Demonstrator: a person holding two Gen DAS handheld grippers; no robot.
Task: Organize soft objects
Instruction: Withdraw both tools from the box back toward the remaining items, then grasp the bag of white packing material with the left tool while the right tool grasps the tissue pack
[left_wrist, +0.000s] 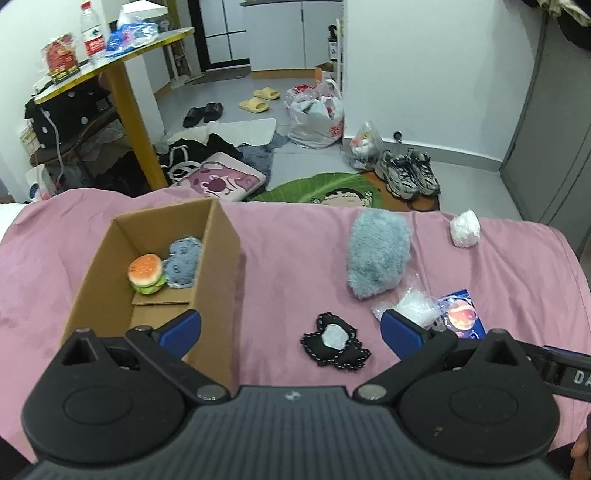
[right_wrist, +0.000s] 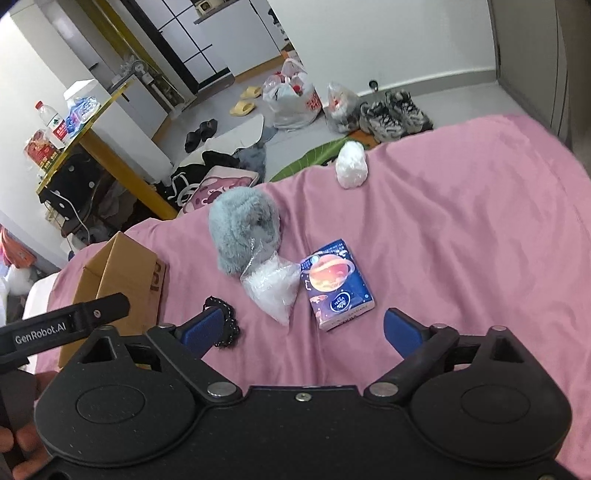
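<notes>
The left gripper (left_wrist: 291, 330), spread wide and empty, should descend squarely over the black patch (left_wrist: 335, 345) before pinching it toward the cardboard box (left_wrist: 218, 258).

"GenRobot.AI" on left hand-held gripper (right_wrist: 66, 325) | "DA" on right hand-held gripper (left_wrist: 569, 373), cut off

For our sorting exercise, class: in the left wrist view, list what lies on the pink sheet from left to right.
Cardboard box → black patch → grey fluffy toy → white ball. The clear bag and blue packet overlap, so they are left out.
</notes>
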